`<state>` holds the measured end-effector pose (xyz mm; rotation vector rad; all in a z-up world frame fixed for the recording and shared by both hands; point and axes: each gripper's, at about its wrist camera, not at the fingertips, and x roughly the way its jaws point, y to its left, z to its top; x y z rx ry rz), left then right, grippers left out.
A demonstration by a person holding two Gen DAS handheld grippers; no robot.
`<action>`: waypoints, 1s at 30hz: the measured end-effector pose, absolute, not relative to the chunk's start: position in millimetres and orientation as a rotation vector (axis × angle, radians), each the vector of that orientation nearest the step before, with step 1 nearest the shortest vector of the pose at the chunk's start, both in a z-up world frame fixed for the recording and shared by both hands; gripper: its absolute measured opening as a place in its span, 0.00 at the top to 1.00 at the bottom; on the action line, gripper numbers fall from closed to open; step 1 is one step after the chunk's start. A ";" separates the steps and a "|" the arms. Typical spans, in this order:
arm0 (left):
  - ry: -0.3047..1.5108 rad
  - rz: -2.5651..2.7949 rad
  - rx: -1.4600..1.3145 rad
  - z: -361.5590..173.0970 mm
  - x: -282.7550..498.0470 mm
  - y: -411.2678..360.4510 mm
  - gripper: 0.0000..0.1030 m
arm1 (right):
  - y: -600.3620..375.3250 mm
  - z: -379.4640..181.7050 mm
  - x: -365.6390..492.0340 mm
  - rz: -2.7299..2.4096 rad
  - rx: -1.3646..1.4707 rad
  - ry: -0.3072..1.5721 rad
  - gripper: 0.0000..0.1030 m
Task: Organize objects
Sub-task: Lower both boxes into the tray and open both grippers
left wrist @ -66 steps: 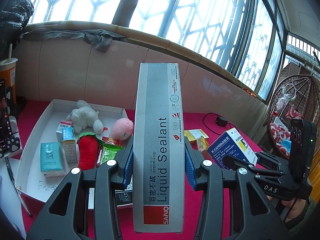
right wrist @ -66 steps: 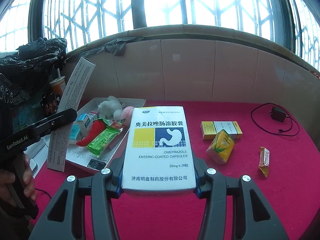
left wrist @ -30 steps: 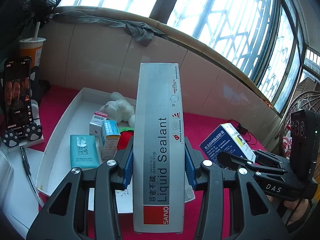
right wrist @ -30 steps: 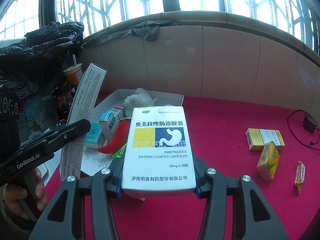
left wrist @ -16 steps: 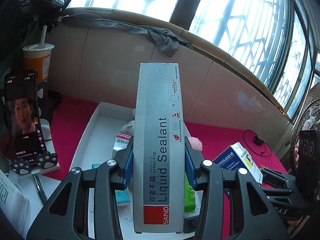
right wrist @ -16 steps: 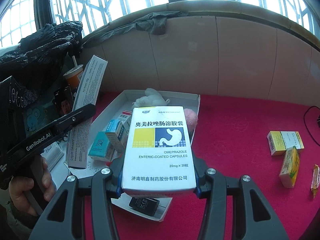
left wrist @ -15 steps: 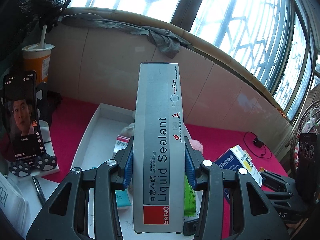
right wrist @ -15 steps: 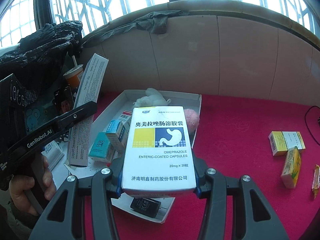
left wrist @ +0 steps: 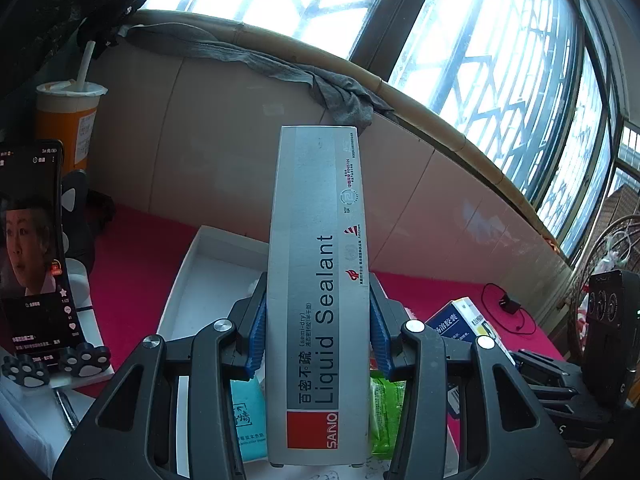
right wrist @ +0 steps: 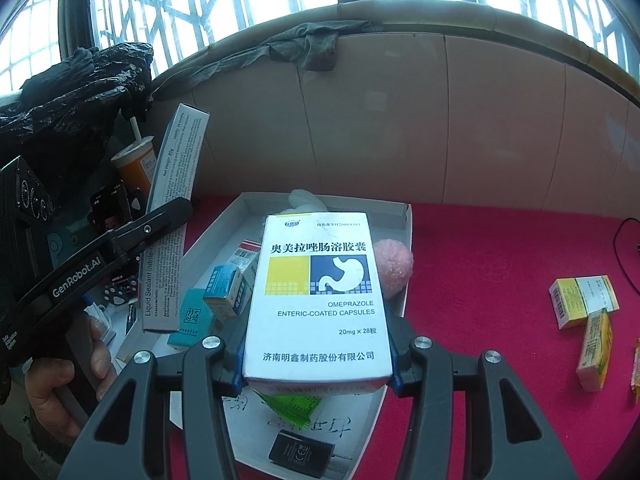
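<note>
My left gripper (left wrist: 318, 328) is shut on a long grey Liquid Sealant box (left wrist: 318, 280), held upright over the white tray (left wrist: 192, 276). From the right wrist view the same sealant box (right wrist: 172, 220) hangs over the tray's left side. My right gripper (right wrist: 316, 356) is shut on a white omeprazole capsule box (right wrist: 318, 300), above the tray (right wrist: 404, 216). In the tray lie a teal packet (right wrist: 192, 316), small blue-white boxes (right wrist: 226, 288), a pink plush ball (right wrist: 394, 266), a white plush toy (right wrist: 306, 200), a green packet (right wrist: 292, 404) and a black adapter (right wrist: 300, 450).
A phone on a paw stand (left wrist: 30, 252) and an orange drink cup (left wrist: 66, 124) stand left of the tray. Yellow boxes (right wrist: 582, 300) and a black cable (right wrist: 624, 248) lie on the red cloth at right. A tiled wall with a grey rag (right wrist: 316, 46) runs behind.
Both grippers have moved left and forward over the tray with their boxes still gripped. The tray's contents now lie under and behind the held boxes.
</note>
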<state>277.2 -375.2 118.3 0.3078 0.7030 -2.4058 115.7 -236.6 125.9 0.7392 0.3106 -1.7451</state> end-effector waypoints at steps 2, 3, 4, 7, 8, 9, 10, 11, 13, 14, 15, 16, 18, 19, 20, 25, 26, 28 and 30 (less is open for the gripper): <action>0.747 -2.399 0.301 115.3 280.2 -382.2 0.58 | -240.9 124.0 116.5 -1.746 0.744 0.306 0.51; 0.770 -2.396 0.298 113.5 282.0 -385.2 0.59 | -243.0 123.5 117.3 -1.748 0.746 0.307 0.51; 0.790 -2.394 0.299 111.8 282.9 -387.6 0.59 | -244.7 122.8 117.9 -1.747 0.746 0.308 0.51; 0.840 -2.391 0.316 105.3 282.4 -392.6 0.59 | -251.9 122.6 118.9 -1.751 0.744 0.309 0.51; 0.851 -2.391 0.329 102.6 280.9 -393.2 0.59 | -254.6 122.1 118.6 -1.756 0.744 0.310 0.51; 0.860 -2.392 0.344 100.0 279.2 -393.6 0.59 | -256.8 121.3 118.0 -1.760 0.747 0.309 0.51; 0.866 -2.392 0.353 97.9 277.7 -393.7 0.59 | -258.9 120.4 117.1 -1.763 0.752 0.306 0.51; 0.872 -2.393 0.358 96.3 276.4 -393.8 0.59 | -260.4 119.2 116.5 -1.765 0.756 0.304 0.51; 0.888 -2.403 0.363 94.1 275.0 -394.0 0.59 | -262.1 116.9 115.4 -1.774 0.756 0.303 0.51; 0.897 -2.407 0.365 93.4 274.5 -394.0 0.59 | -263.2 115.6 114.8 -1.778 0.756 0.304 0.51; 0.906 -2.410 0.368 92.7 274.5 -394.1 0.59 | -265.2 114.1 114.2 -1.782 0.757 0.306 0.51; 0.913 -2.411 0.372 92.3 274.1 -394.4 0.59 | -268.4 112.6 111.3 -1.785 0.760 0.310 0.50; 0.928 -2.408 0.386 90.2 273.6 -394.7 0.59 | -276.6 109.5 104.1 -1.793 0.765 0.320 0.50; 0.935 -2.403 0.392 88.5 273.8 -395.3 0.59 | -281.1 107.9 100.5 -1.797 0.768 0.325 0.50; 0.940 -2.399 0.396 87.5 274.4 -395.7 0.59 | -285.1 106.6 96.8 -1.801 0.773 0.327 0.50; 0.929 -2.399 0.383 88.3 277.4 -395.3 0.59 | -297.7 107.3 88.4 -1.809 0.770 0.310 0.50; 0.923 -2.402 0.377 89.0 277.6 -394.7 0.59 | -297.3 107.9 88.9 -1.809 0.764 0.304 0.50; 0.912 -2.401 0.364 90.3 278.5 -393.8 0.59 | -294.3 108.9 90.3 -1.821 0.750 0.300 0.40; 0.901 -2.395 0.337 91.4 281.3 -392.8 0.49 | -288.9 110.2 90.8 -1.832 0.737 0.294 0.29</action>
